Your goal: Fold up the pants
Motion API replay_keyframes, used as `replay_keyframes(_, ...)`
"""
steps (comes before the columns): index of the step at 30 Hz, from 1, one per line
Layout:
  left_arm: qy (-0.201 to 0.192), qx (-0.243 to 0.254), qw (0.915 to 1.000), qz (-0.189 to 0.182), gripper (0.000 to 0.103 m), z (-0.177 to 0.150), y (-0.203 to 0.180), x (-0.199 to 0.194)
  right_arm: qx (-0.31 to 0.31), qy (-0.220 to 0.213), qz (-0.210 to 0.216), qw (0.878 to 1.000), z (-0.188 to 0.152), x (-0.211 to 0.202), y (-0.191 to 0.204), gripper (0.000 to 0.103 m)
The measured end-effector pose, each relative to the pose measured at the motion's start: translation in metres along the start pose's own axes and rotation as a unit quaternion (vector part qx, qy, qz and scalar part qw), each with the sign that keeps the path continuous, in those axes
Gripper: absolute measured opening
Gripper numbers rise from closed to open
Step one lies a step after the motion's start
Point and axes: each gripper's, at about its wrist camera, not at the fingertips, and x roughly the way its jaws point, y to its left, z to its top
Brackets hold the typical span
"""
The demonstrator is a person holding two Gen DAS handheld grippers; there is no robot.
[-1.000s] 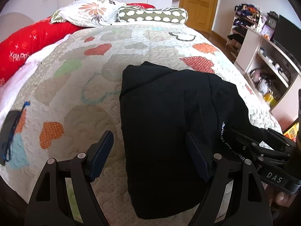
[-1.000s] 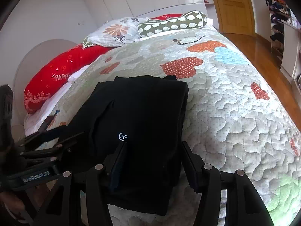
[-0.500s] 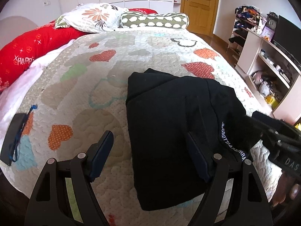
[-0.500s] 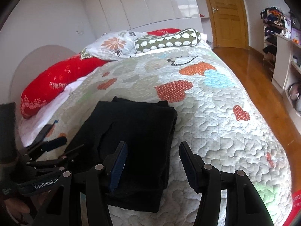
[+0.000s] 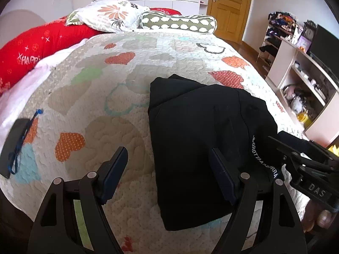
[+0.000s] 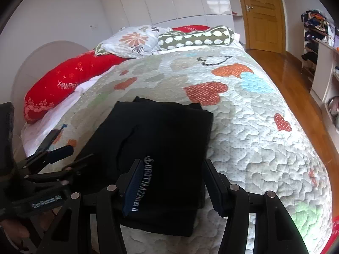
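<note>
Left view: my left gripper (image 5: 168, 172) hangs with jaws apart, empty, over the near edge of the folded black pants (image 5: 197, 139) lying on the heart-patterned quilt (image 5: 101, 89). Right view: my right gripper (image 6: 171, 187) also gapes, gripping nothing, above the pants (image 6: 161, 148).

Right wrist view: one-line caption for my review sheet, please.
Folded black pants lie on the heart-patterned quilt, with the open right gripper above their near edge.
</note>
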Motion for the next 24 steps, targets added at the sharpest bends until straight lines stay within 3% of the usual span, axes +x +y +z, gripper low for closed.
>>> replay_keyframes(5, 0.001, 0.008, 1.0000, 0.001, 0.080, -0.005, -0.005, 0.008, 0.009, 0.022, -0.012, 1.000, -0.006, 0.015, -0.012, 0.055)
replay_keyframes(12, 0.000, 0.008, 0.9999, 0.006, 0.079, 0.002, -0.004, 0.000, -0.004, 0.007, -0.018, 1.000, 0.000, -0.003, -0.007, 0.055)
replay_keyframes(18, -0.010, 0.009, 0.9998, 0.015, 0.079, 0.009, 0.000, -0.005, 0.005, -0.012, 0.002, 1.000, 0.012, -0.012, -0.001, 0.057)
replay_keyframes(24, -0.013, 0.010, 0.9997, 0.016, 0.080, 0.013, 0.004, -0.004, 0.011, 0.005, -0.002, 1.000, 0.013, 0.002, 0.002, 0.057)
